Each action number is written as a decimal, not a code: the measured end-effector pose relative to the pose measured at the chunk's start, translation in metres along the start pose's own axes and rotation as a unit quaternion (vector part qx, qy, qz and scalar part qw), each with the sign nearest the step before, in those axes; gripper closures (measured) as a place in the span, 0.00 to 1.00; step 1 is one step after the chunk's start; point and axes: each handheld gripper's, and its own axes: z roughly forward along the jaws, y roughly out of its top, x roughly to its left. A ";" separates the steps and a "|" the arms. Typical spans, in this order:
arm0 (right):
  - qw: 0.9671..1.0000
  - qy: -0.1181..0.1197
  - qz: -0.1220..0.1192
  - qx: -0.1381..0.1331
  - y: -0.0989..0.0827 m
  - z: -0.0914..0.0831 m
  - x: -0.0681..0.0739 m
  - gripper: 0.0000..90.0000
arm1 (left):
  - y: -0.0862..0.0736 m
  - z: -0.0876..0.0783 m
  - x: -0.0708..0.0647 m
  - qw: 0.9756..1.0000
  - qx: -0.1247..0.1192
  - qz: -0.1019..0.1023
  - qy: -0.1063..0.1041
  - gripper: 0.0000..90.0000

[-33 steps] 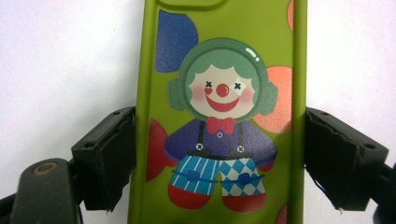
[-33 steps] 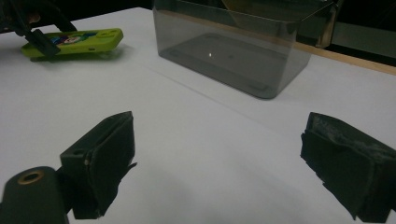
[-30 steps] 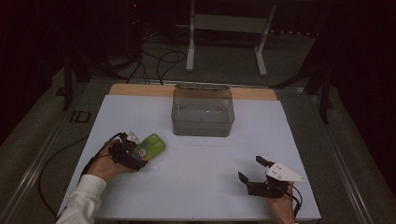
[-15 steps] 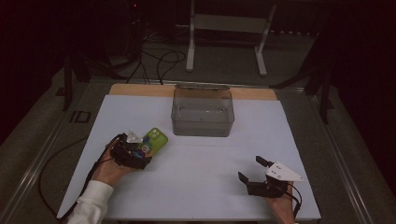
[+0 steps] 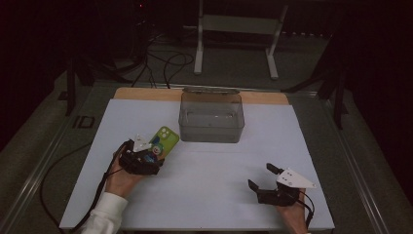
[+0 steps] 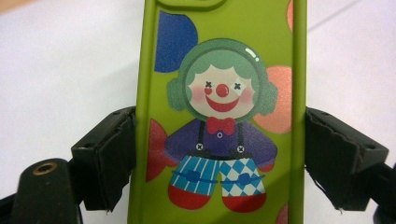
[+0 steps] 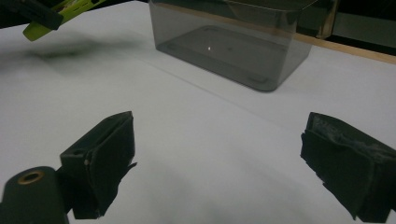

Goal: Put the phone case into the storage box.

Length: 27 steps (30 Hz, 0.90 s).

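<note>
Left gripper (image 5: 155, 155), jaws clamped on the green phone case (image 5: 163, 139), has lifted it off the table toward the clear bin (image 5: 211, 117) at frame centre; transfer under way. Right gripper (image 5: 265, 178), lower right, gapes wide, empty.

Matt green phone case (image 6: 219, 116), seemingly silicone; smooth clear plastic bin (image 5: 211, 117); matt white table (image 5: 214, 190).

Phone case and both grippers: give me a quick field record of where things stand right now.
held item: green phone case with a clown picture
left gripper: shut on the case's two long edges
case position: lifted off the table, shadow beneath it in the right gripper view
right gripper: open, nothing between the jaws, low over the table
bin: clear, looks empty, beyond the case
</note>
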 end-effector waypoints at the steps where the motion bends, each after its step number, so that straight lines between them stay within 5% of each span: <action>1: 1.000 0.000 0.001 0.000 0.000 0.000 0.000 0.11 | 0.001 0.001 -0.002 1.000 -0.005 -0.001 0.002 0.18; 12: 1.000 0.002 0.022 0.002 0.000 0.001 -0.002 0.11 | 0.003 0.001 -0.016 0.998 -0.060 -0.004 0.029 0.18; 16: 0.998 0.014 0.053 -0.003 0.002 0.002 -0.006 0.11 | 0.004 -0.004 -0.018 0.995 -0.088 -0.011 0.036 0.18; 27: 0.996 0.030 0.080 -0.003 0.026 0.009 -0.007 0.11 | 0.014 -0.009 -0.028 0.993 -0.113 -0.010 0.029 0.18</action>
